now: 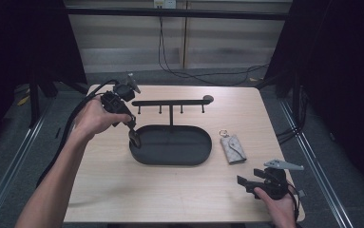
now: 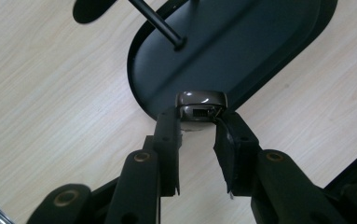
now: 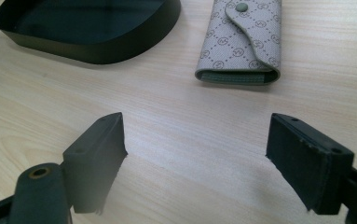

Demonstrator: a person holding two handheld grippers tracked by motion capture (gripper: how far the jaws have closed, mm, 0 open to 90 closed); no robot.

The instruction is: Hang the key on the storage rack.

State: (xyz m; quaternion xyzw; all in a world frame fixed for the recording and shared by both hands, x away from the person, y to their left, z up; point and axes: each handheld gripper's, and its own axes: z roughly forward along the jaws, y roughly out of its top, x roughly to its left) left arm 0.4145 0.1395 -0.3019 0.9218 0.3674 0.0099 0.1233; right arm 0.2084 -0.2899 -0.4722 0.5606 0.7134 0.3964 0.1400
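The left tongs (image 2: 198, 122) pinch a small brown glossy fob-like thing (image 2: 200, 105), too small to name surely, at the lower left rim of the black oval tray (image 2: 260, 42) in mid-frame of the high view. It seems about to go into the tray, so that step looks unfinished. The right tongs (image 3: 195, 140) stand spread and empty at the lower right, facing the one patterned key case (image 3: 242, 39) lying on the worktop (image 3: 167, 116), untouched. One tray with one hook stand (image 1: 171, 102).

Evenly lit table, dark surroundings; near jaws soft-focused, slight glare.
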